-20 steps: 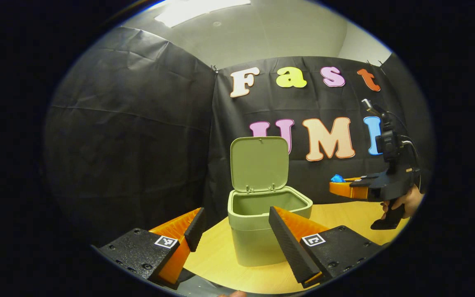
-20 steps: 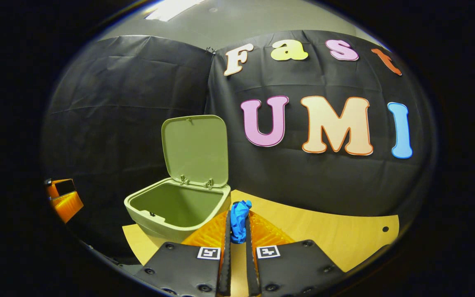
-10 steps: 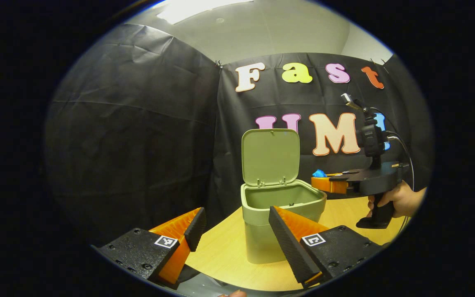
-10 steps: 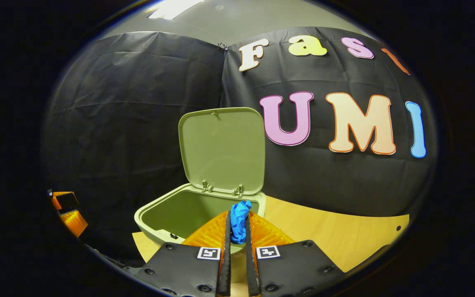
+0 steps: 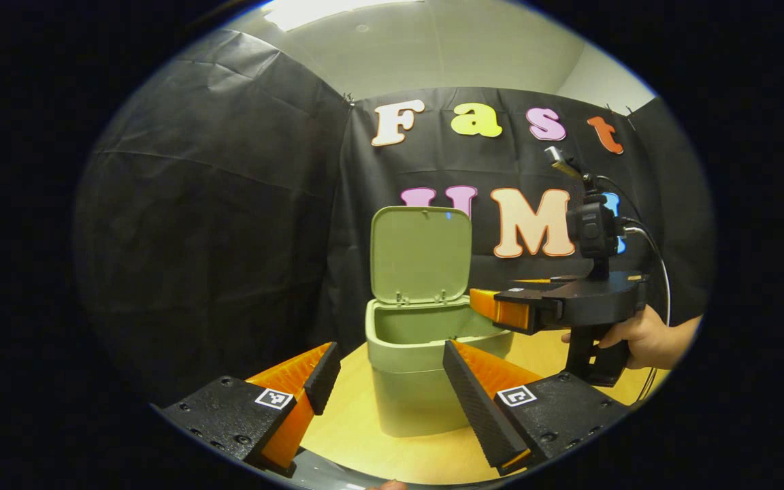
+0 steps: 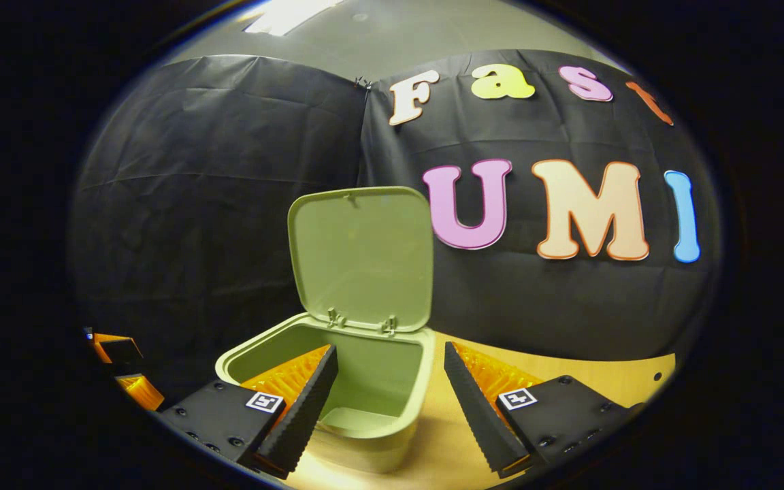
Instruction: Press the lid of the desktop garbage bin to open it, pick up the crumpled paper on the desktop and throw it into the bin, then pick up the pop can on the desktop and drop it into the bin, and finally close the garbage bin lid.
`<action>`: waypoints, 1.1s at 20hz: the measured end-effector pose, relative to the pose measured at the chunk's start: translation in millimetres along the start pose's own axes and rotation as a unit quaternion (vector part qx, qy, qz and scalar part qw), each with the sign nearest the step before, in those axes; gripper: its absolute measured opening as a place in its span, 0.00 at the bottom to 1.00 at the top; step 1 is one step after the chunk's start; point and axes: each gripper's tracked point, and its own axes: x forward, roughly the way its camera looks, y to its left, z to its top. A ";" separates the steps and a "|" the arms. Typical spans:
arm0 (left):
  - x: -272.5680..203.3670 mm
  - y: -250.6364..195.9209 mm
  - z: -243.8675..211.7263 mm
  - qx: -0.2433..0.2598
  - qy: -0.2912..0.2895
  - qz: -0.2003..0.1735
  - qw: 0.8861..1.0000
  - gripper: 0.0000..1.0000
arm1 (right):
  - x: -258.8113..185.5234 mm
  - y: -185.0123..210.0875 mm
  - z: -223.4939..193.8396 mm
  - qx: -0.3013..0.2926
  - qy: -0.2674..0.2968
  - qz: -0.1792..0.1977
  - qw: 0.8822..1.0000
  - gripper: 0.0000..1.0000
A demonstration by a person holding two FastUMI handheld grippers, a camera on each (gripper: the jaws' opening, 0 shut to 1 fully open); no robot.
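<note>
Bin (image 6: 371, 415) stands upright on the table (image 6: 569, 381), lid (image 6: 363, 255) hinged up toward the wall, right gripper (image 6: 388, 401) level over its mouth, fingers spread, empty; left gripper (image 5: 386, 391) open, hovering near.

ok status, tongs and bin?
Right tongs open over bin. Left tongs open, short of it. Lid up. Nothing blocking.

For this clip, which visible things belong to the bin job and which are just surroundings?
Part of the job:
- garbage bin, open
- its lid, standing upright
- right hand-held gripper, open over the bin's mouth
- left hand-held gripper, open, facing the bin

Just surroundings:
- wooden desktop
- black cloth wall
- person's hand on the right gripper's handle
</note>
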 end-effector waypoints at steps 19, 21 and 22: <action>44.6 -234.7 -64.0 0.007 0.043 -0.209 0.977 0.93 | -208.5 -256.1 -32.6 0.024 0.010 -0.248 0.968 0.98; 43.1 -253.2 -80.9 0.002 0.060 -0.225 0.972 0.96 | -224.6 -267.0 -43.8 0.025 0.022 -0.262 0.965 0.99; 41.9 -263.0 -90.5 0.002 0.067 -0.233 0.970 0.93 | -232.5 -271.6 -48.3 0.027 0.025 -0.268 0.963 0.99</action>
